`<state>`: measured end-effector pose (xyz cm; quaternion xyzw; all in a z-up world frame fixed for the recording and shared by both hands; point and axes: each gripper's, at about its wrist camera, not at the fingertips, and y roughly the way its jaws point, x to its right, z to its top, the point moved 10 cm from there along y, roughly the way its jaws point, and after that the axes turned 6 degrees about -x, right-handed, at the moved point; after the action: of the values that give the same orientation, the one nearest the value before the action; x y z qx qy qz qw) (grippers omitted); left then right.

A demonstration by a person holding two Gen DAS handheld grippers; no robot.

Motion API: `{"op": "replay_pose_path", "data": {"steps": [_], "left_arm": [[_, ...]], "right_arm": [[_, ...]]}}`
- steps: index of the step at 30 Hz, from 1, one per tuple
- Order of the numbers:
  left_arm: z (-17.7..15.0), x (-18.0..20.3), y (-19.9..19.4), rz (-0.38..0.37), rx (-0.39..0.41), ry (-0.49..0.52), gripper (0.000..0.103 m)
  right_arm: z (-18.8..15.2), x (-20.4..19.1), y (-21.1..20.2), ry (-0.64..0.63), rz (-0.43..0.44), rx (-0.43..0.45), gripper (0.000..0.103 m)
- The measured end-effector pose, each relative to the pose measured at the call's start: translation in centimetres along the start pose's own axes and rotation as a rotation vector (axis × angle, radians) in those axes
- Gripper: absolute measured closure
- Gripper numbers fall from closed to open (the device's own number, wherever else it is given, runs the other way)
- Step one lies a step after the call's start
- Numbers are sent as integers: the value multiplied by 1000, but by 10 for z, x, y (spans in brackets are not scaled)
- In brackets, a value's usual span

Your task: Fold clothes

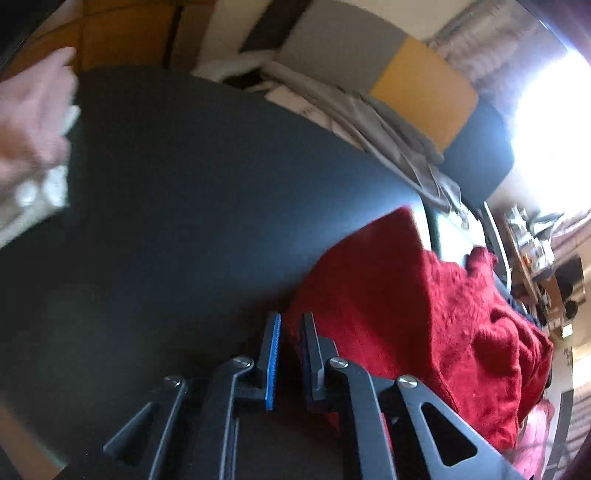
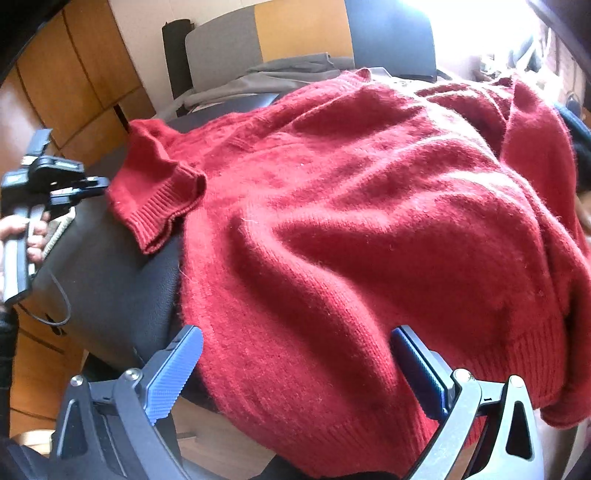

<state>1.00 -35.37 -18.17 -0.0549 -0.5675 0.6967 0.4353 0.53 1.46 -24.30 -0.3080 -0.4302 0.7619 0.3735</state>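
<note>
A red knit sweater (image 2: 351, 221) lies spread and rumpled over a black table (image 2: 110, 280), one sleeve cuff (image 2: 159, 210) folded toward the left. My right gripper (image 2: 295, 369) is open, its blue pads straddling the sweater's near hem. In the left wrist view the sweater (image 1: 424, 314) lies to the right; my left gripper (image 1: 290, 354) has its jaws nearly closed with red cloth between the fingertips, at the sweater's edge. The left gripper also shows in the right wrist view (image 2: 96, 184), held in a hand at the table's left edge.
A grey garment (image 2: 280, 74) lies at the table's far side, before a chair with grey, yellow and dark panels (image 2: 295, 29). Wooden cabinets (image 2: 74, 74) stand at left. Pale cloth (image 1: 33, 147) is at the left wrist view's left edge. Bright window at the right.
</note>
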Motion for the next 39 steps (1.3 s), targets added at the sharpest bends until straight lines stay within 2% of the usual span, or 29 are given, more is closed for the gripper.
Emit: {"op": "replay_pose_path", "data": {"steps": [3, 5, 8, 12, 14, 17, 19, 20, 21, 23, 25, 30, 32, 34, 35, 36, 37, 38, 39], "left_arm": [[-6, 22, -18, -58, 28, 62, 92], [-18, 62, -19, -111, 12, 184, 90], [-31, 118, -3, -160, -22, 349, 88], [-33, 164, 37, -162, -83, 463, 88], [-28, 169, 69, -109, -116, 490, 88], [-25, 139, 97, 3, -152, 484, 88], [-25, 123, 99, 16, -139, 489, 88], [-24, 113, 97, 33, -132, 491, 88], [-24, 103, 93, 56, -124, 493, 88], [-23, 81, 85, 102, -106, 487, 88], [-19, 60, 78, 117, -103, 452, 88], [1, 1, 60, 180, -95, 360, 88], [10, -21, 56, 237, -101, 347, 88], [18, -38, 50, 292, -105, 336, 88], [21, -40, 43, 296, -94, 335, 88], [25, -40, 35, 291, -76, 339, 88], [28, -37, 26, 278, -56, 347, 88], [30, -30, 20, 255, -41, 357, 88], [30, -22, 15, 229, -29, 366, 88]], "right_arm": [[1, 1, 0, -16, -2, -4, 0], [5, 0, -3, -21, 4, 6, 6], [21, -6, -12, -27, 29, 43, 7], [58, -17, -19, -79, 39, 106, 16], [79, -21, -19, -85, 48, 133, 16], [102, -27, -3, -118, 19, 119, 16], [101, -27, 22, -123, -2, 32, 18], [96, -29, 39, -108, 16, -36, 27], [91, -32, 50, -96, 34, -75, 29], [88, -47, 53, -145, 26, -67, 22], [86, -70, 54, -198, 46, -67, 21], [79, -135, 61, -260, 207, -124, 21], [79, -152, 69, -295, 171, -120, 2], [81, -159, 70, -319, 137, -104, 0], [83, -161, 68, -319, 142, -101, 0], [85, -162, 61, -311, 184, -99, 1], [89, -163, 51, -303, 234, -91, 10], [93, -163, 40, -297, 278, -82, 24], [99, -161, 26, -292, 314, -64, 27]]}}
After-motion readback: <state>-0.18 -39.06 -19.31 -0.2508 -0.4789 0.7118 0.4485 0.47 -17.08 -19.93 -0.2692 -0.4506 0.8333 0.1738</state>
